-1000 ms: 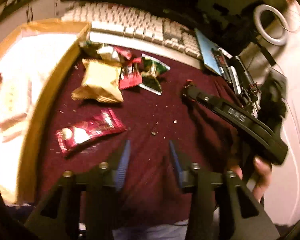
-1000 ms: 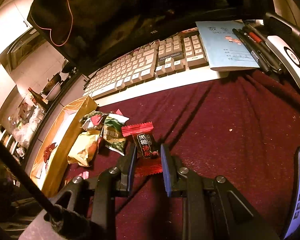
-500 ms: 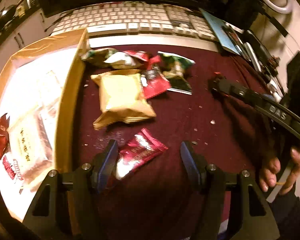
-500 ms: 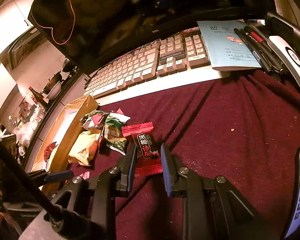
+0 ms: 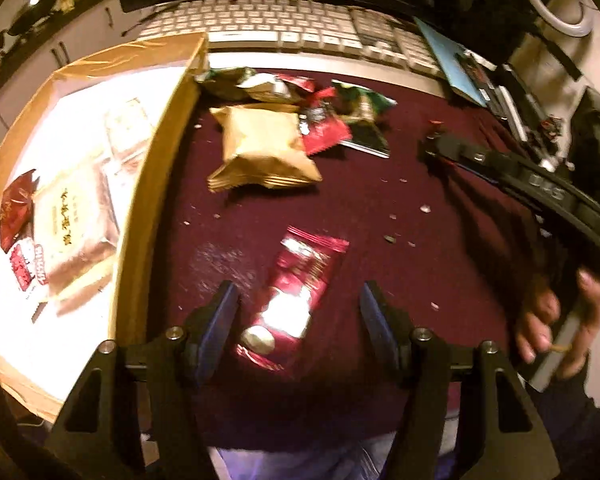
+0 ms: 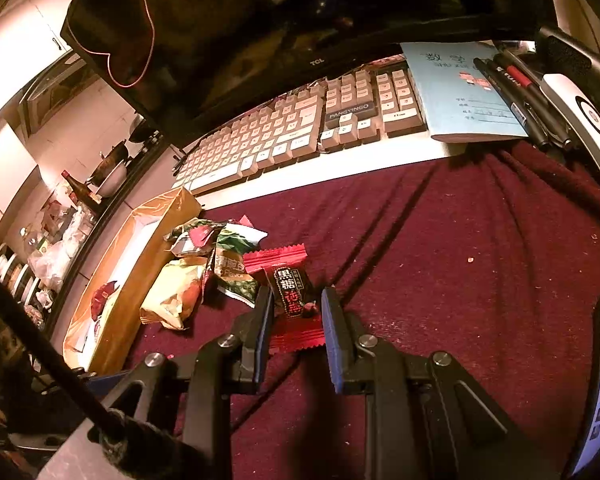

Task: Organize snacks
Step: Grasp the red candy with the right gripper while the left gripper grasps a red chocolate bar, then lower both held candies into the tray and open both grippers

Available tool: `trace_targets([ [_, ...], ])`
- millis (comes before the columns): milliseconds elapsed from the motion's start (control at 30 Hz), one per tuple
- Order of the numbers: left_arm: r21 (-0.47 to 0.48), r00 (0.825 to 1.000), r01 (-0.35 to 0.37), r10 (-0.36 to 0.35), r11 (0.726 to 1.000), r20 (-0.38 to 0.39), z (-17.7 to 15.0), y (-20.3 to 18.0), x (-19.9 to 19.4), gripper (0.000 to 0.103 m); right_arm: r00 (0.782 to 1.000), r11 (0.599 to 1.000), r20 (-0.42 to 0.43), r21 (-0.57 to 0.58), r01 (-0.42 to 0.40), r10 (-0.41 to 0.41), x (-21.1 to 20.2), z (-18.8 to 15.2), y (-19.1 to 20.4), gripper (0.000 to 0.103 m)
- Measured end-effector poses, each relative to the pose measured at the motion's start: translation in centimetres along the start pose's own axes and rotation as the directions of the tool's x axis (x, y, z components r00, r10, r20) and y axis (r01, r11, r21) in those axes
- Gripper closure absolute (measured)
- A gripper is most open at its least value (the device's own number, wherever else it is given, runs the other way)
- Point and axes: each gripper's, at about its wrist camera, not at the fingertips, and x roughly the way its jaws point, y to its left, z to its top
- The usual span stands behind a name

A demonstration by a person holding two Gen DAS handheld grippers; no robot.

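In the left wrist view a dark red snack packet (image 5: 296, 296) lies on the maroon cloth (image 5: 420, 248) between the wide-open fingers of my left gripper (image 5: 298, 312). A gold bag (image 5: 262, 148) and a pile of small packets (image 5: 320, 120) lie further off, beside the cardboard box (image 5: 156, 184) that holds several snacks. In the right wrist view my right gripper (image 6: 294, 312) is shut on a red candy packet (image 6: 290, 292) with black print. The gold bag (image 6: 176, 292) and a green packet (image 6: 232, 264) lie just left of it.
A keyboard (image 6: 300, 128) runs along the back, with a blue notebook (image 6: 460, 88) and pens (image 6: 516, 92) to its right. A phone (image 6: 596, 380) lies at the right edge. The right gripper's body (image 5: 540, 188) and the hand holding it show in the left wrist view.
My left gripper has moved left and forward over the dark red packet and its fingers have opened wider. The right gripper has held still with the candy packet.
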Motion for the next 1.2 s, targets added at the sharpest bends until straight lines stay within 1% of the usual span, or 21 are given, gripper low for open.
trace_targets([
  [33, 0.014, 1.0, -0.027, 0.027, 1.0, 0.006, -0.1, -0.3, 0.1, 0.054, 1.0, 1.0, 0.002, -0.002, -0.003, 0.003, 0.0, 0.0, 0.0, 0.08],
  [100, 0.025, 0.999, -0.039, 0.039, 0.999, 0.014, -0.5, -0.2, -0.2, 0.073, 1.0, 1.0, 0.005, -0.009, -0.012, 0.012, -0.1, -0.1, 0.2, 0.08],
  [133, 0.013, 0.999, -0.04, 0.04, 0.999, 0.021, -0.7, -0.2, -0.4, 0.076, 1.0, 1.0, 0.006, -0.015, -0.017, 0.017, -0.2, -0.1, 0.3, 0.08],
  [200, -0.021, 0.999, -0.024, 0.025, 0.999, 0.033, -1.1, 0.2, -0.7, 0.077, 1.0, 0.999, 0.009, -0.027, -0.029, 0.029, -0.2, -0.2, 0.6, 0.08],
  [267, -0.035, 0.999, -0.025, 0.027, 0.999, 0.042, -1.6, 0.2, -1.0, 0.077, 0.999, 0.998, 0.013, -0.041, -0.043, 0.043, -0.3, -0.3, 0.9, 0.08],
  [333, -0.049, 0.998, -0.01, 0.013, 0.999, 0.055, -2.1, 0.0, -1.2, 0.077, 0.999, 0.997, 0.012, -0.05, -0.05, 0.051, -0.3, -0.3, 1.1, 0.08],
  [500, -0.06, 0.994, -0.053, 0.059, 0.997, 0.095, -2.8, -0.3, -1.8, 0.077, 0.998, 0.996, 0.017, -0.062, -0.06, 0.062, -0.4, -0.4, 1.4, 0.08],
  [600, -0.084, 0.99, -0.044, 0.055, 0.996, 0.132, -2.9, 0.2, -2.7, 0.077, 0.998, 0.994, 0.021, -0.092, -0.052, 0.054, -0.6, -0.5, 2.2, 0.08],
  [667, -0.1, 0.981, -0.046, 0.064, 0.994, 0.185, -3.1, 0.6, -3.9, 0.077, 0.997, 0.991, -0.001, -0.105, -0.079, 0.08, -0.6, -0.6, 3.2, 0.08],
  [733, -0.128, 0.966, -0.052, 0.083, 0.99, 0.247, -3.1, 1.3, -5.5, 0.077, 0.988, 0.983, -0.041, -0.104, -0.151, 0.148, -0.6, -0.7, 4.8, 0.08],
  [767, -0.141, 0.961, -0.052, 0.088, 0.989, 0.262, -3.0, 1.5, -5.9, 0.077, 0.983, 0.976, -0.062, -0.121, -0.18, 0.173, -0.6, -0.7, 6.1, 0.08],
  [800, -0.167, 0.954, -0.046, 0.093, 0.985, 0.286, -3.0, 2.3, -6.7, 0.077, 0.981, 0.971, -0.071, -0.14, -0.192, 0.183, -0.6, -0.7, 7.2, 0.08],
  [900, -0.224, 0.94, -0.045, 0.117, 0.974, 0.321, -2.7, 4.0, -7.8, 0.077, 0.971, 0.947, -0.1, -0.219, -0.236, 0.219, -0.2, -0.5, 11.3, 0.08],
  [933, -0.248, 0.934, -0.068, 0.149, 0.966, 0.324, -2.4, 4.9, -8.1, 0.077, 0.97, 0.943, -0.109, -0.23, -0.239, 0.219, 0.1, -0.5, 12.2, 0.08],
  [1033, -0.303, 0.925, -0.119, 0.216, 0.946, 0.312, -1.5, 7.1, -8.2, 0.077, 0.964, 0.928, -0.147, -0.273, -0.255, 0.222, 2.0, -0.1, 15.4, 0.08],
  [1200, -0.347, 0.911, -0.157, 0.271, 0.925, 0.31, -0.6, 9.8, -7.8, 0.077, 0.96, 0.918, -0.197, -0.305, -0.253, 0.199, 5.4, 0.8, 19.0, 0.08],
])
